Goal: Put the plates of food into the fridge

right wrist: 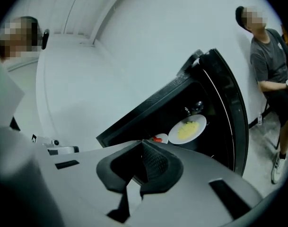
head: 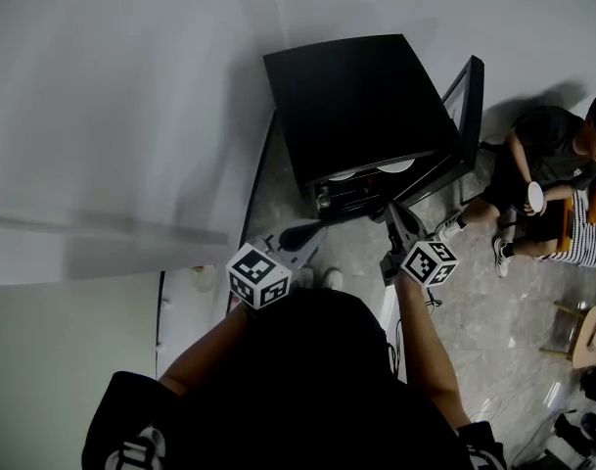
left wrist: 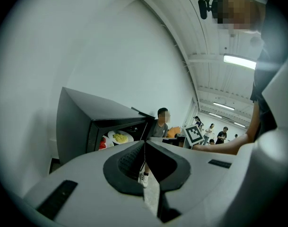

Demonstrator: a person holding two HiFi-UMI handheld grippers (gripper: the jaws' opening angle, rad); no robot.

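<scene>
A small black fridge (head: 356, 96) stands on the floor against the wall, its door (head: 469, 96) swung open to the right. Two white plates sit side by side on a shelf inside: one with yellow food (right wrist: 187, 129) (left wrist: 119, 137) and, left of it, one with red food (right wrist: 159, 138) (left wrist: 104, 143). From the head view only the plates' rims (head: 395, 165) show under the fridge top. My left gripper (head: 315, 227) (left wrist: 144, 143) and right gripper (head: 389, 210) (right wrist: 143, 143) hover just in front of the opening, apart from the plates. Both are shut with nothing between the jaws.
A person (head: 552, 164) sits on the floor to the right of the fridge door, holding a white cup. A wooden stool (head: 591, 336) stands at the far right. A white wall runs behind the fridge, and a pale surface (head: 63, 360) lies at my left.
</scene>
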